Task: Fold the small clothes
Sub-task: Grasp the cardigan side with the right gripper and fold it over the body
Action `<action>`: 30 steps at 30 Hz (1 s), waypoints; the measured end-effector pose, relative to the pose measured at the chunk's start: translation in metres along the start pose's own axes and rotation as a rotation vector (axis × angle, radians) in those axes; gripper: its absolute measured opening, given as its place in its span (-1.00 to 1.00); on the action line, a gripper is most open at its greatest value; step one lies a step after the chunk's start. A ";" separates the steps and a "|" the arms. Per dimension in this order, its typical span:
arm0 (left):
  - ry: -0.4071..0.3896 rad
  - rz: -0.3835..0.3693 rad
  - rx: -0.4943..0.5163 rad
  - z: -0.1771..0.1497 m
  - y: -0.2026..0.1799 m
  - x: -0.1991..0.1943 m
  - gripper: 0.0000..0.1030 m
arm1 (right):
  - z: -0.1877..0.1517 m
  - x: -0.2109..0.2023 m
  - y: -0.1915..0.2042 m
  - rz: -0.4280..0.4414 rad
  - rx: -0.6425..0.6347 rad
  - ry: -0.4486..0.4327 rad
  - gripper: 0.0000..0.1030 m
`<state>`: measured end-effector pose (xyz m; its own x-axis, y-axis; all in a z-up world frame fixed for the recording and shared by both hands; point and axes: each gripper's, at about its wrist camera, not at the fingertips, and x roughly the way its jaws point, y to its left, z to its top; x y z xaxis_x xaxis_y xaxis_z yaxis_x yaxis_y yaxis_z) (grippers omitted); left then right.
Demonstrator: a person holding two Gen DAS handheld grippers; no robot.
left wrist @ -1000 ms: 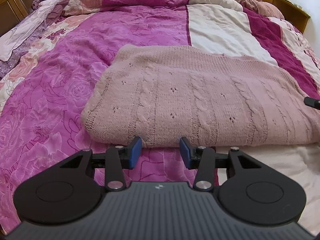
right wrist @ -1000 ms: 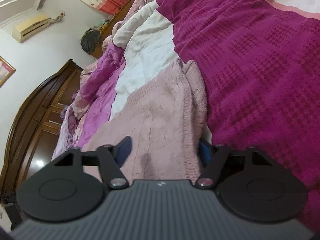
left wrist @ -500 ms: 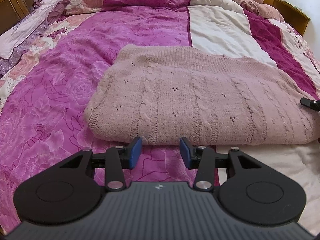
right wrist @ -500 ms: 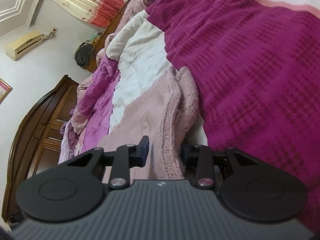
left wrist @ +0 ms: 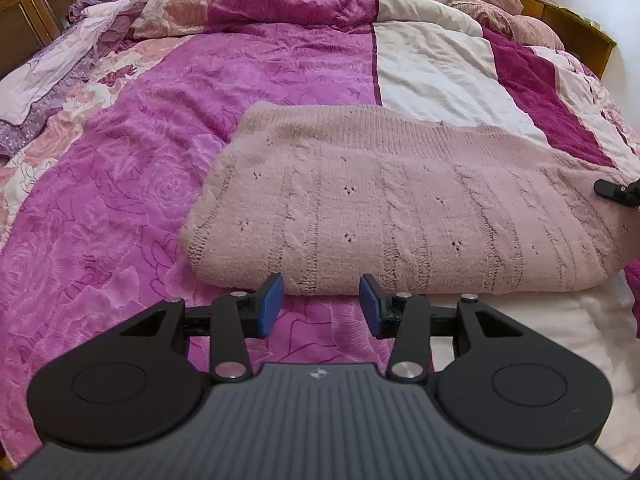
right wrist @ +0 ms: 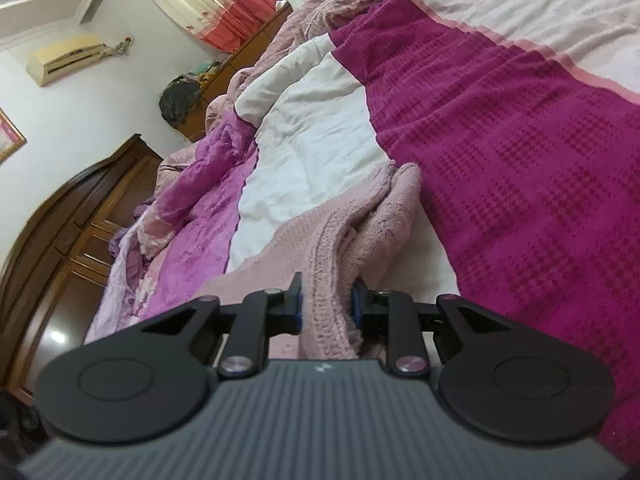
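A dusty-pink cable-knit sweater lies folded on the bed, across the middle of the left wrist view. My left gripper is open and empty, just short of the sweater's near edge. My right gripper is shut on the sweater's right edge, which bunches up between its blue pads. The right gripper's tip also shows at the far right of the left wrist view, at the sweater's right end.
The bed is covered by a patchwork quilt of magenta floral, white and dark magenta panels. Rumpled bedding is piled at the head. Wooden cabinets stand beside the bed.
My right gripper has closed on the sweater's right edge and gathered the knit between its pads. My left gripper has stayed open at the near edge, with the view tilting slightly.
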<state>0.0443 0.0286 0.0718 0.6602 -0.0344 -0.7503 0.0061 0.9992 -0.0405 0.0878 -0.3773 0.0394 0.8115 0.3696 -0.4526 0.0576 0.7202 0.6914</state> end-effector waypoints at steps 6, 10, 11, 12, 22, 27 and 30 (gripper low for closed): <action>-0.013 0.019 0.011 -0.001 0.004 -0.011 -0.03 | 0.001 -0.001 0.001 -0.021 0.049 0.001 -0.53; -0.019 0.021 0.011 -0.001 0.007 -0.016 -0.03 | 0.003 -0.004 0.011 -0.005 0.036 -0.014 -0.54; -0.021 0.021 0.009 -0.001 0.007 -0.017 -0.03 | 0.003 -0.005 0.015 0.003 0.027 -0.016 -0.54; -0.021 0.021 0.007 -0.001 0.008 -0.017 -0.03 | 0.004 -0.005 0.021 0.011 0.015 -0.018 -0.54; -0.046 0.014 0.004 0.002 0.015 -0.030 -0.03 | 0.011 0.005 0.068 0.053 -0.074 -0.014 -0.55; -0.068 0.013 -0.017 0.005 0.028 -0.039 -0.03 | 0.013 0.013 0.093 0.063 -0.114 -0.002 -0.55; -0.082 0.018 -0.029 0.006 0.036 -0.044 -0.03 | 0.012 0.017 0.114 0.072 -0.160 0.005 -0.55</action>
<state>0.0196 0.0663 0.1075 0.7192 -0.0135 -0.6947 -0.0274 0.9985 -0.0477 0.1149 -0.2957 0.1176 0.8073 0.4261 -0.4082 -0.0940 0.7758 0.6240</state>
